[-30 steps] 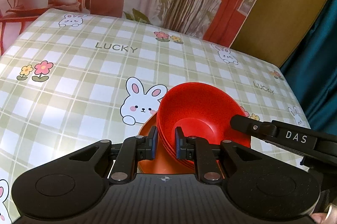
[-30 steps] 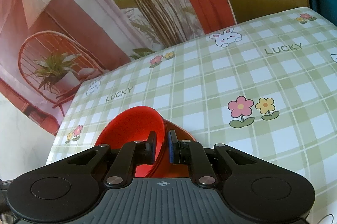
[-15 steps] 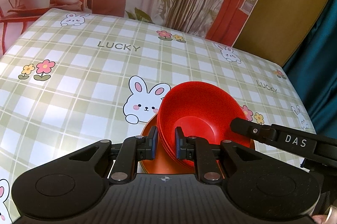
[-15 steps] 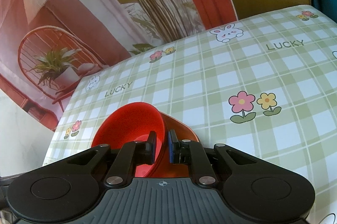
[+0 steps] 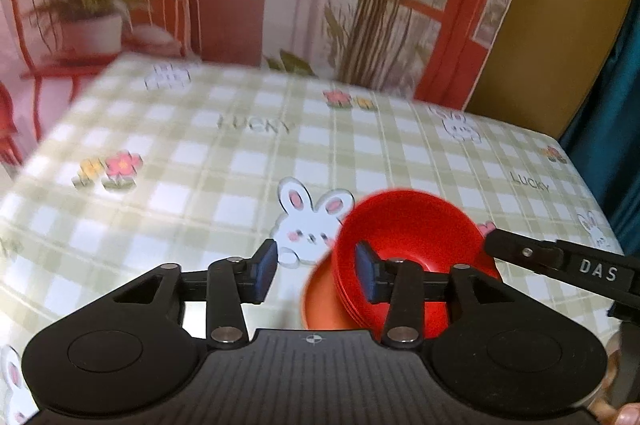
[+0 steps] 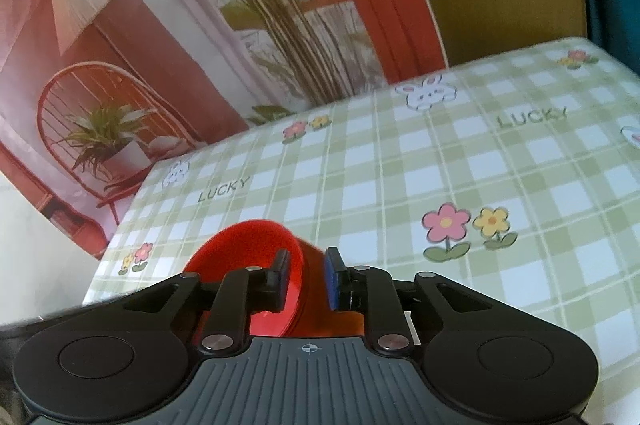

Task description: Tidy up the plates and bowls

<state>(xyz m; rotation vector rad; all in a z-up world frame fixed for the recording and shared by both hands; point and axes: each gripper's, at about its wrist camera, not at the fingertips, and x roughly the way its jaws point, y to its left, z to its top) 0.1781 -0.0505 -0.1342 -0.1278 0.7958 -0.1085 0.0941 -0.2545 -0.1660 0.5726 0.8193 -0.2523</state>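
Red bowls (image 5: 408, 245), nested in a tilted stack, sit in an orange plate (image 5: 324, 301) on the near right of the checked tablecloth (image 5: 200, 193), beside a printed rabbit (image 5: 308, 225) and the word "LUCKY" (image 5: 254, 124). The left gripper (image 5: 316, 275) is opening, its pads clear of the stack's rim. The right gripper (image 6: 306, 277), marked "DAS" (image 5: 598, 271), is opening too, the rim between its narrowly parted pads.
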